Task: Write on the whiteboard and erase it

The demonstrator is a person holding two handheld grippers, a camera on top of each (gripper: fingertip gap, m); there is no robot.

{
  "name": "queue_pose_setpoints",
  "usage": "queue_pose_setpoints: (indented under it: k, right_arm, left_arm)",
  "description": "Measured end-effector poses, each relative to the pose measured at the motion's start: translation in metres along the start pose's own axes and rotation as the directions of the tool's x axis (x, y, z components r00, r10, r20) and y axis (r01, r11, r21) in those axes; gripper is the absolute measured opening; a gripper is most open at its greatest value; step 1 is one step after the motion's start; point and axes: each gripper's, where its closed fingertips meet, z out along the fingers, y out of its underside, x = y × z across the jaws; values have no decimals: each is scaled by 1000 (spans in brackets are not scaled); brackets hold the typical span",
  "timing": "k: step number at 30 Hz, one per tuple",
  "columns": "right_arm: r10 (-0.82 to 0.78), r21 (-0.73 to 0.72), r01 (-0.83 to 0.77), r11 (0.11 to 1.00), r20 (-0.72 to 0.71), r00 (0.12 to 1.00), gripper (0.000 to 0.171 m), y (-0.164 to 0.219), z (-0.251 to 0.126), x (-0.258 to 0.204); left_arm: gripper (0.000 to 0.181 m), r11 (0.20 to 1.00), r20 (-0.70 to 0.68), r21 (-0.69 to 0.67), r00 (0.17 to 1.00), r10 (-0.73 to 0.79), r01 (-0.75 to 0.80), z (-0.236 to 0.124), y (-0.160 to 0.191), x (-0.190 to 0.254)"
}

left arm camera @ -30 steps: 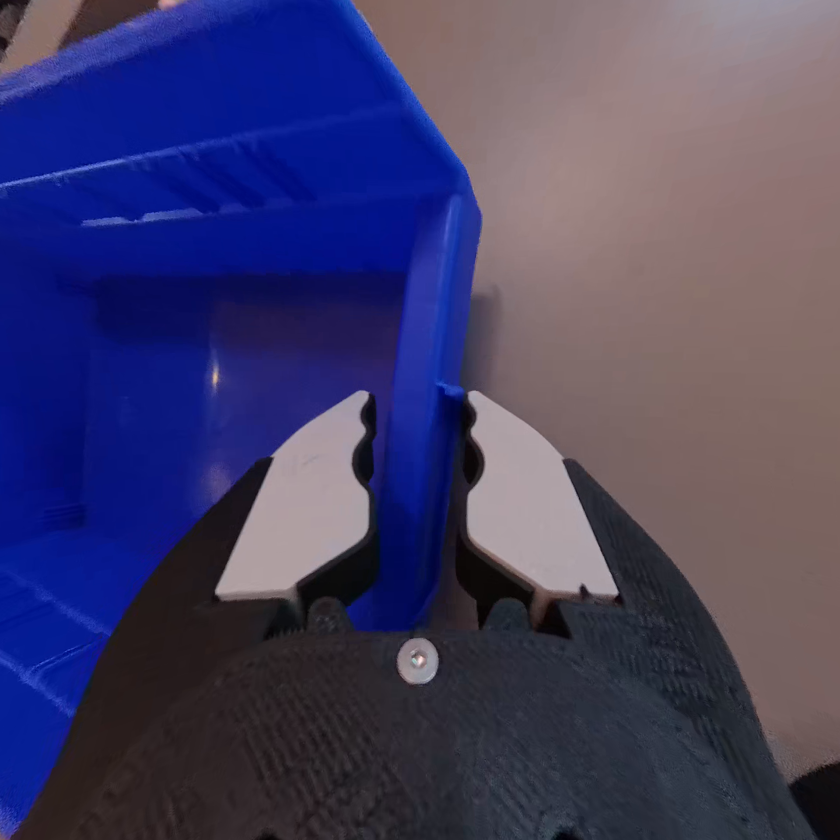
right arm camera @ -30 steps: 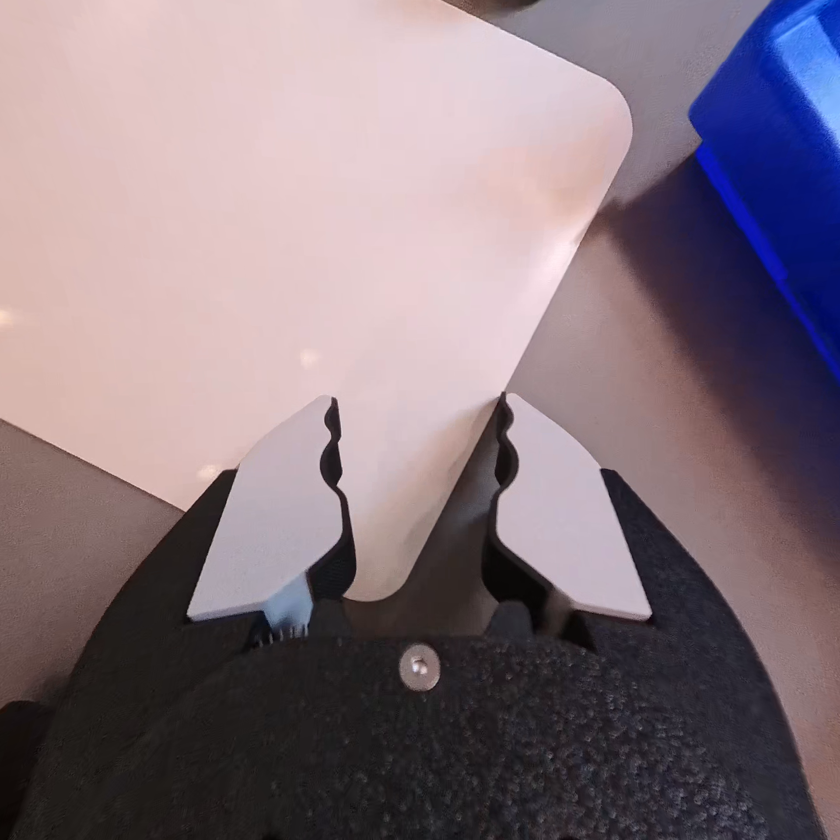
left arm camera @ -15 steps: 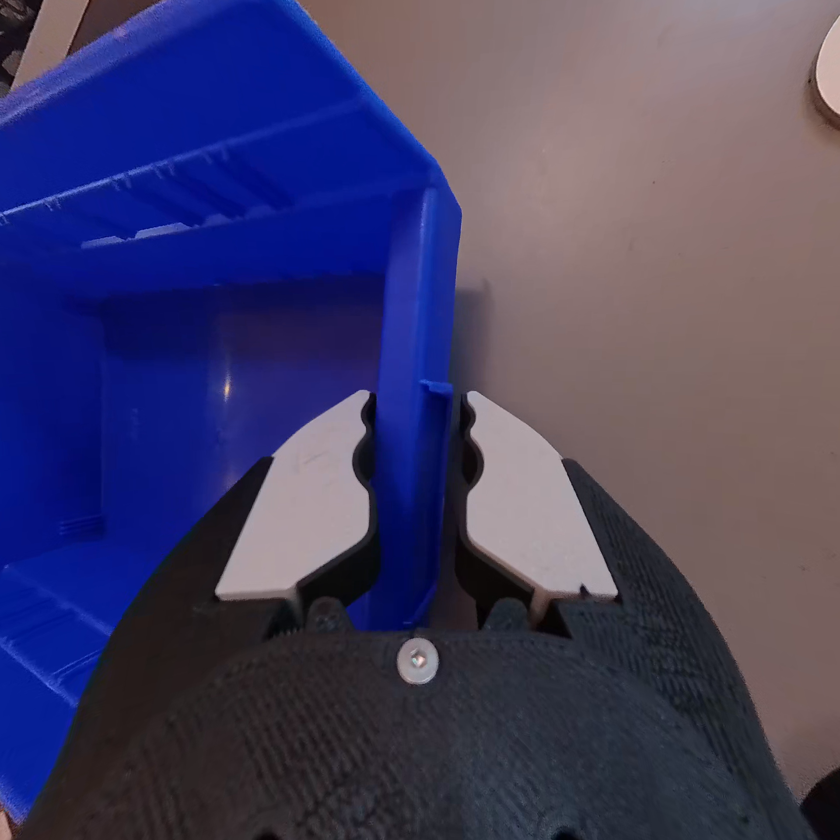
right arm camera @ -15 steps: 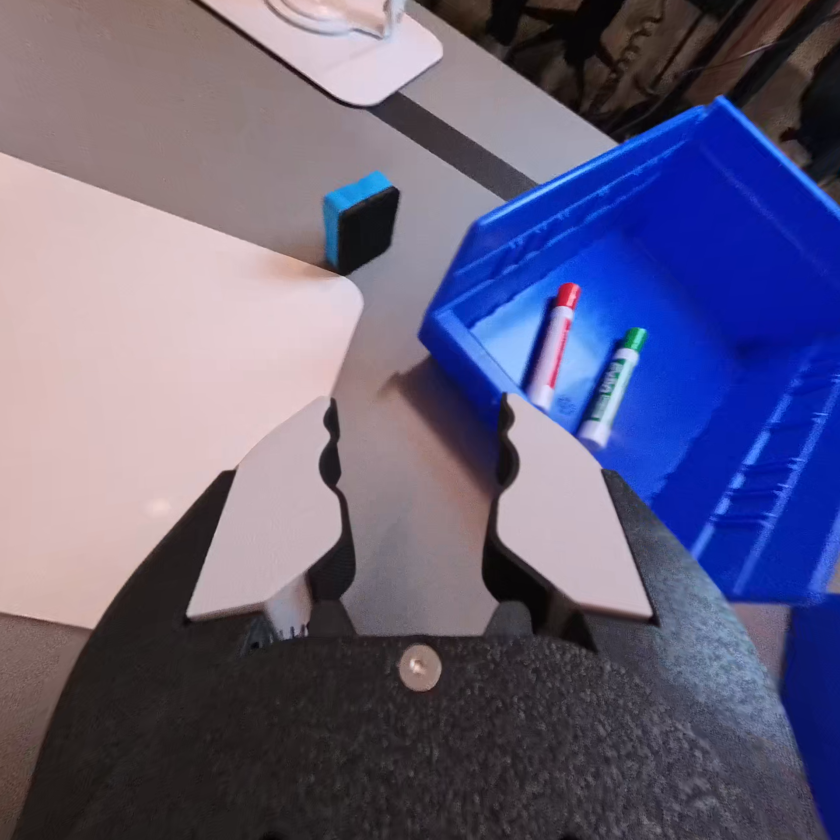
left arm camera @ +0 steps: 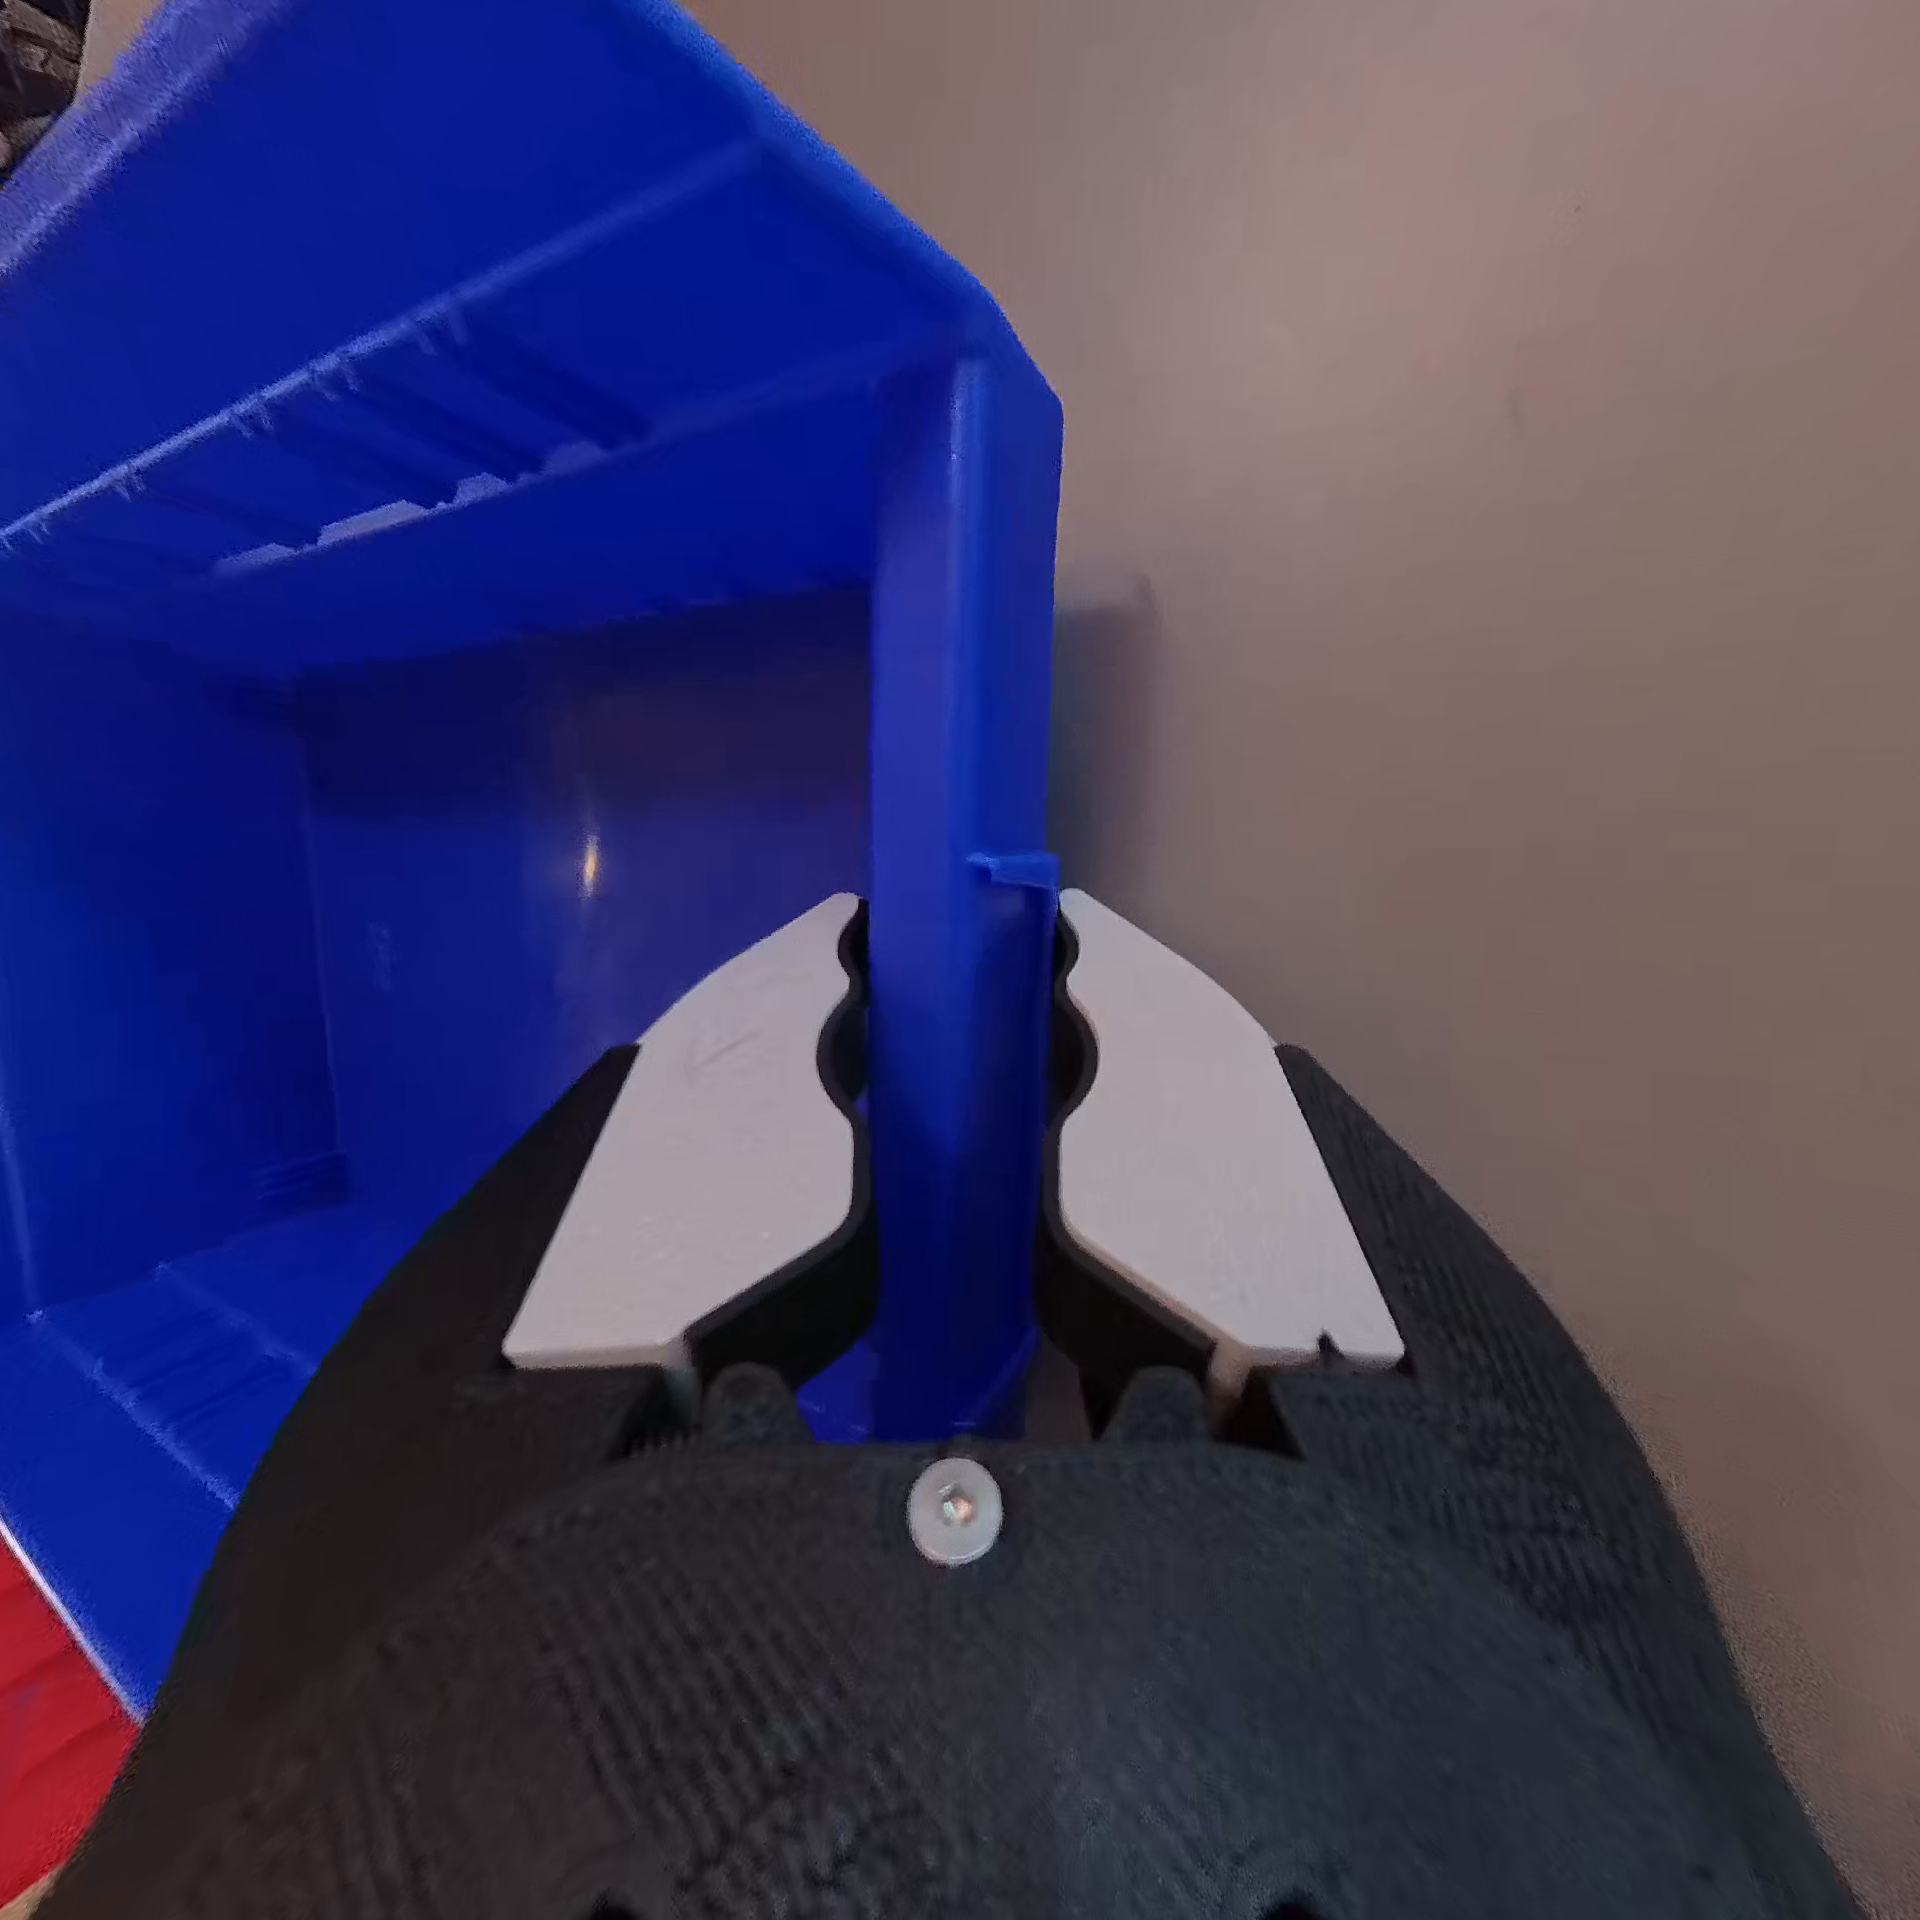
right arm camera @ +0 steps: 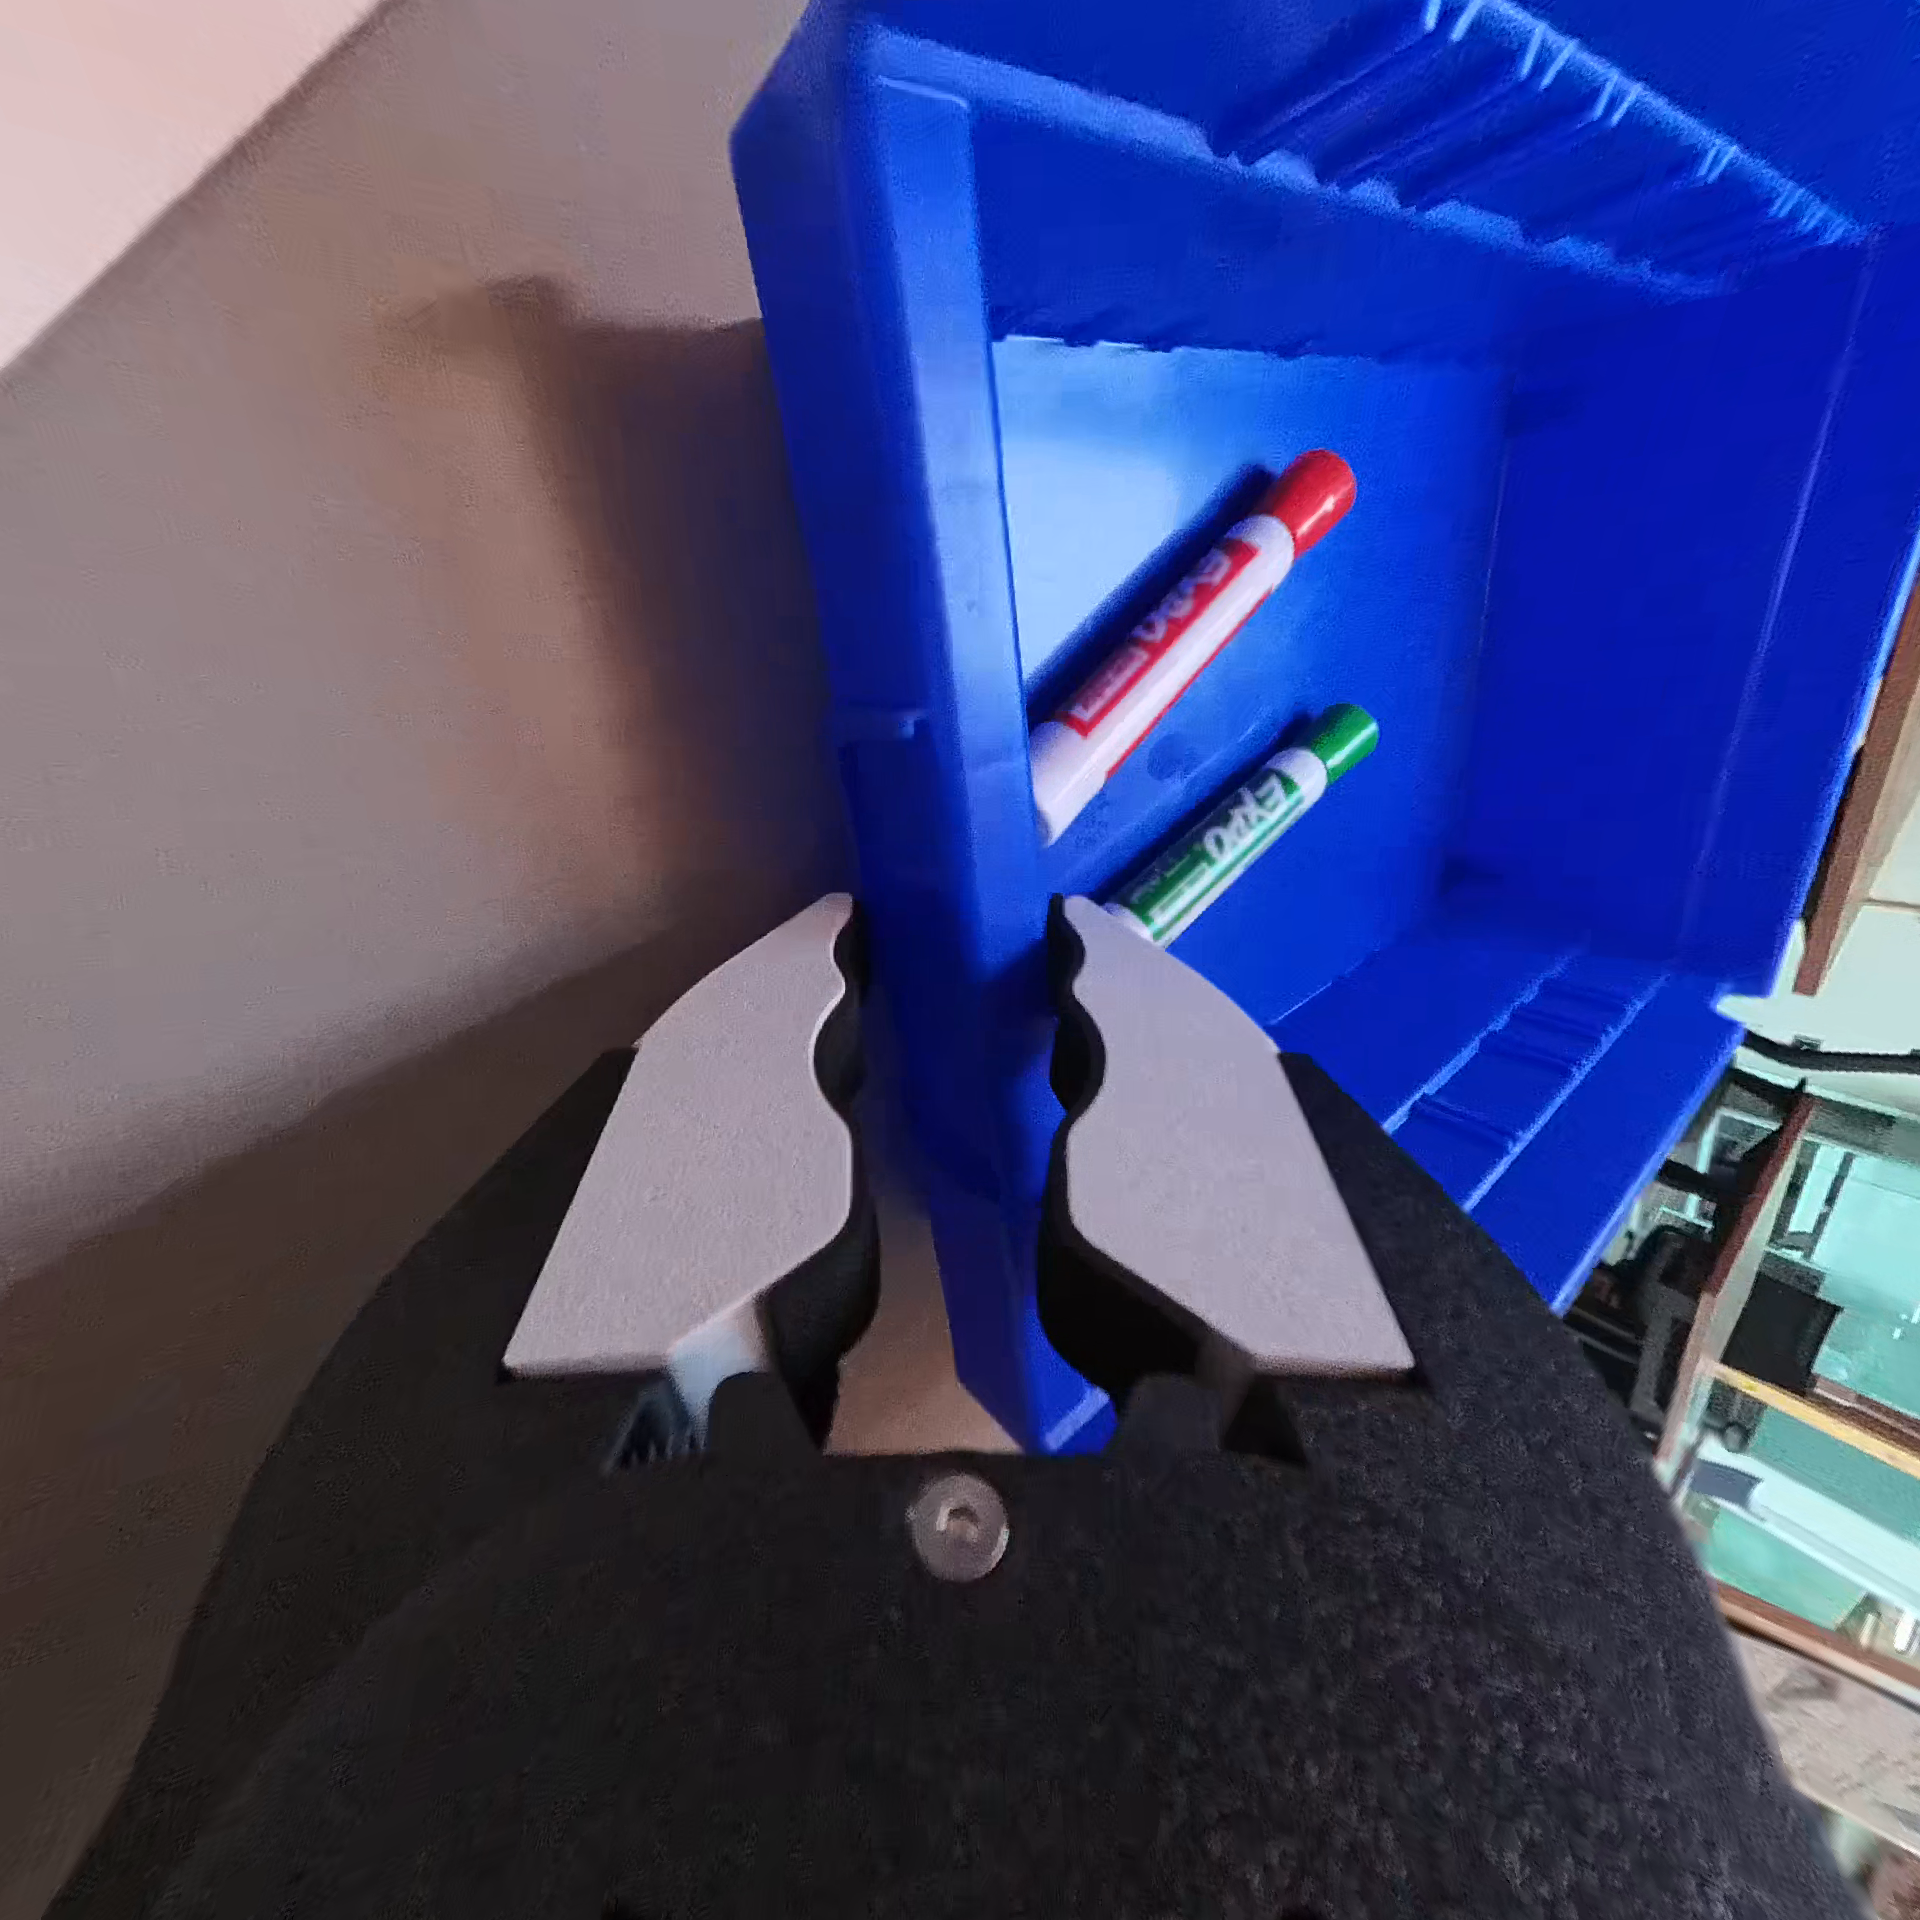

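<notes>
left gripper (left arm camera: pixel 956 914) clamped closed, right gripper (right arm camera: pixel 951 914) clamped closed

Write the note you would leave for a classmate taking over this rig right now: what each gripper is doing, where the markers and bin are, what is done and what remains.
Left gripper: shut on a side wall of the blue bin.
Right gripper: astride a bin wall, fingers close on both sides; I cannot tell if it grips.
Red marker and green marker lie capped on the bin floor, side by side.
Whiteboard: only a pale corner shows, upper left in the right wrist view, on the table. The eraser is out of view.
Done: no marker picked.
Left: take a marker, uncap, write, then erase.
</notes>
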Motion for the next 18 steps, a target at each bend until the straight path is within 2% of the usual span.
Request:
queue_pose_setpoints:
  k: [6, 11, 15, 18]
  right_arm:
    - [-17, 126, 23, 992, -49, 999, 32, -10, -69, -53]
    - [-121, 200, 142, 969, -116, 986, 33, -21, -143, -110]
    - [-210, 352, 253, 901, -154, 965, 33, -61, -198, -157]
    - [-256, 411, 297, 862, -151, 955, 33, -93, -212, -183]
  left_arm:
    - [31, 997, 58, 43, 997, 54, -56, -11, 3, -1]
    - [31, 994, 155, 88, 986, 55, -69, -30, 10, -8]
    - [31, 990, 211, 88, 973, 92, -113, -42, 14, -9]
    - [30, 988, 199, 118, 977, 76, -101, -53, 13, -8]
